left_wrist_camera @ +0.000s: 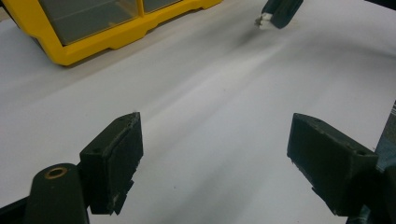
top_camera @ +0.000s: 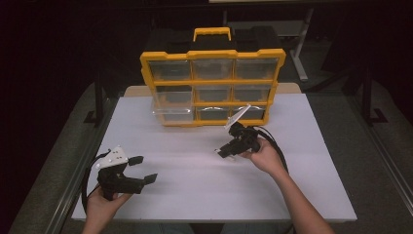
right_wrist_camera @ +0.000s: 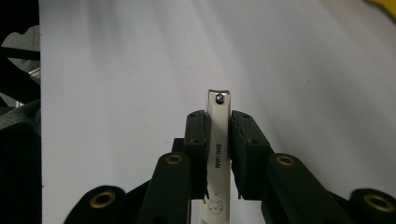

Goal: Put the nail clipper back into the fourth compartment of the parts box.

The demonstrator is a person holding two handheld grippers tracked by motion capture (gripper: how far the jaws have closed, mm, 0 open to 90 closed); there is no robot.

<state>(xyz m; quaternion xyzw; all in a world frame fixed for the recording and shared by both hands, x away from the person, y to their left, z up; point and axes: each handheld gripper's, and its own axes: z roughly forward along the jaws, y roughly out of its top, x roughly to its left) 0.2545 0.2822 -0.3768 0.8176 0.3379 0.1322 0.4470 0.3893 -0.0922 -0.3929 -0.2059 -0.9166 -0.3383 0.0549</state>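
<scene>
My right gripper (top_camera: 223, 152) hovers over the middle of the white table, in front of the organizer. It is shut on a white nail clipper (right_wrist_camera: 218, 140), whose metal tip sticks out past the pads (right_wrist_camera: 196, 135). The left gripper view shows that clipper's white end (left_wrist_camera: 263, 21) poking from the far gripper's jaw. My left gripper (top_camera: 145, 168) rests near the table's front left with its jaws wide apart; the pads (left_wrist_camera: 116, 149) have only bare table between them.
A yellow organizer (top_camera: 212, 83) with clear drawers stands upright at the back of the table (top_camera: 195, 195), its handle on top. Its lower-left drawer (top_camera: 170, 113) is pulled partly out. Dark floor and table legs surround the table.
</scene>
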